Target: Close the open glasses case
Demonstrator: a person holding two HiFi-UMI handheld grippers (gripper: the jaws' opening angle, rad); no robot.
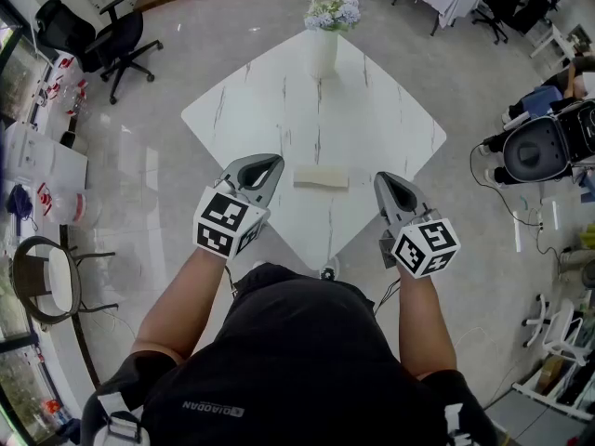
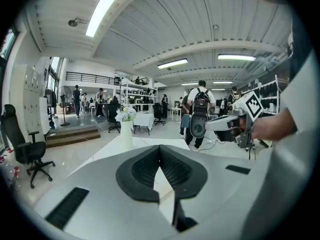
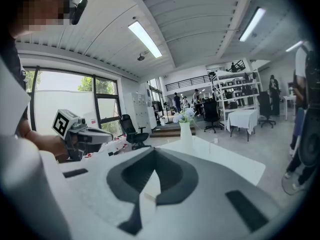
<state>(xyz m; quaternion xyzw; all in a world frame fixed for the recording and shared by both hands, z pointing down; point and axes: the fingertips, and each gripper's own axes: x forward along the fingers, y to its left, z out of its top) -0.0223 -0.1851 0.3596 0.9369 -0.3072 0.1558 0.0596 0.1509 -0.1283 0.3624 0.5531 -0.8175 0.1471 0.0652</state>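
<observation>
Glasses case [image 1: 321,177] lies on the table [image 1: 372,110] nearer me than the vase [image 1: 323,49], lid position unreadable; left gripper [image 1: 265,168] and right gripper [image 1: 394,190] flank it, jaws together, empty, which fits approach or withdrawal.

The white marble table [image 1: 372,128] is bare on both sides of the cream glasses case [image 1: 321,177]. The left gripper [image 1: 268,165] and the right gripper [image 1: 390,184] hover near the table's front corner, each with an open lane to the case. A flower vase [image 1: 323,52] stands at the far corner, well behind the case. An office chair [image 1: 121,40] sits on the floor, well apart to the left.
</observation>
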